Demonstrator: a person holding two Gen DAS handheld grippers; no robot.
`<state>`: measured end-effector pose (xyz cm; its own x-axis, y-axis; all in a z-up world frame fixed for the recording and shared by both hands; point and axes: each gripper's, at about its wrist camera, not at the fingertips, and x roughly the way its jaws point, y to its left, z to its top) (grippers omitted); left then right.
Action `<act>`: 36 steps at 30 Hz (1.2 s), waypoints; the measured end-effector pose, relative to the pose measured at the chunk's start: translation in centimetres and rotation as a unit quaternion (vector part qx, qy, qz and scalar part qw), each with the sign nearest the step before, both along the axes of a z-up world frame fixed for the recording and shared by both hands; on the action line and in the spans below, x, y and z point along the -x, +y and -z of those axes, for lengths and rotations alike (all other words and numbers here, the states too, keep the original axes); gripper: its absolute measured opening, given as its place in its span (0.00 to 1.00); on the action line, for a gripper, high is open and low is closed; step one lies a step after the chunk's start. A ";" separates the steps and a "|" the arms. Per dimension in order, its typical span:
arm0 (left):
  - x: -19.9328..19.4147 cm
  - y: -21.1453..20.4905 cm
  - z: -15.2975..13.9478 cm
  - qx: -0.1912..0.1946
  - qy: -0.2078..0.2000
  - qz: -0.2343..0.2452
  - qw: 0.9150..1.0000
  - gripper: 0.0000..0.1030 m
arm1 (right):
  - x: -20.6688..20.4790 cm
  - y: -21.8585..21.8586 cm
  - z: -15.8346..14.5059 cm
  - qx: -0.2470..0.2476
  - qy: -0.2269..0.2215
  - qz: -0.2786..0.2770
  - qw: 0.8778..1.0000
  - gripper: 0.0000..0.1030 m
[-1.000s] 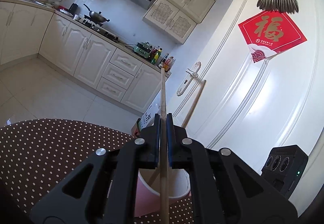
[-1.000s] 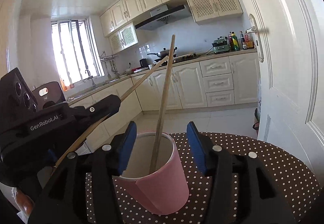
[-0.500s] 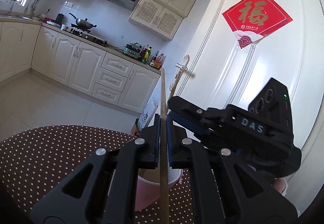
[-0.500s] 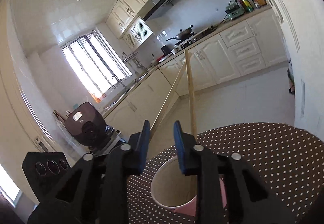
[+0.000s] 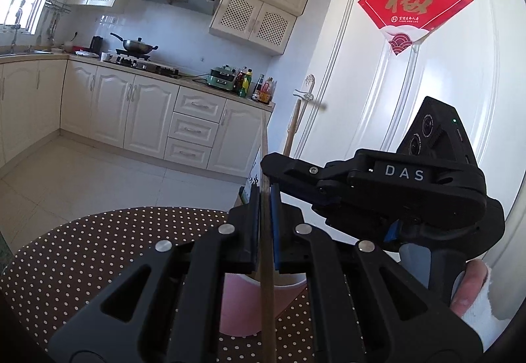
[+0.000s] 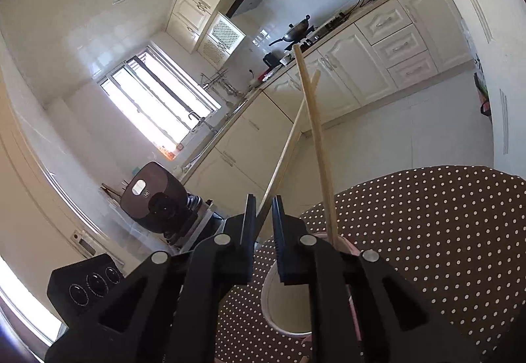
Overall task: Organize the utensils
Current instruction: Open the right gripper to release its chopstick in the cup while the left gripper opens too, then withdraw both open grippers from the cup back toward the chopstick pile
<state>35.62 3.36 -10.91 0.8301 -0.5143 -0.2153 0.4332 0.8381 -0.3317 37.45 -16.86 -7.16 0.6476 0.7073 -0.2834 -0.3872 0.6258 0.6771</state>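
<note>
Two light, stiff chopsticks: my left fingers point(image 5: 265, 225) clamp one point(image 5: 267, 264) mid-shaft, my right fingers point(image 6: 263, 231) have just been closing around it too.

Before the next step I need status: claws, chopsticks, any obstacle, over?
Left claw shut on chopstick. Right claw just closing around it, grip unclear. Other chopstick in pink cup. Nothing blocking.

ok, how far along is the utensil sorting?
Done: one chopstick stands in the pink cup. In hand: the left gripper jaws clamp a second chopstick above the cup; the right gripper jaws have just been closing around it, contact unclear. Left: get it into the cup and let go.
</note>
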 end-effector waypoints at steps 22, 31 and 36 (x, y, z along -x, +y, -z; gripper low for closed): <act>0.0 -0.3 0.0 -0.020 -0.003 -0.006 1.000 0.11 | 0.8 -0.5 -0.2 -0.046 0.004 0.014 0.999 0.04; -1.3 2.5 0.5 0.022 0.036 -0.058 0.997 0.40 | 2.5 0.3 -2.1 0.048 -0.076 0.058 0.994 0.05; -1.5 3.6 0.4 0.013 0.041 -0.084 0.996 0.40 | 2.9 0.2 -2.5 0.060 -0.091 0.075 0.991 0.05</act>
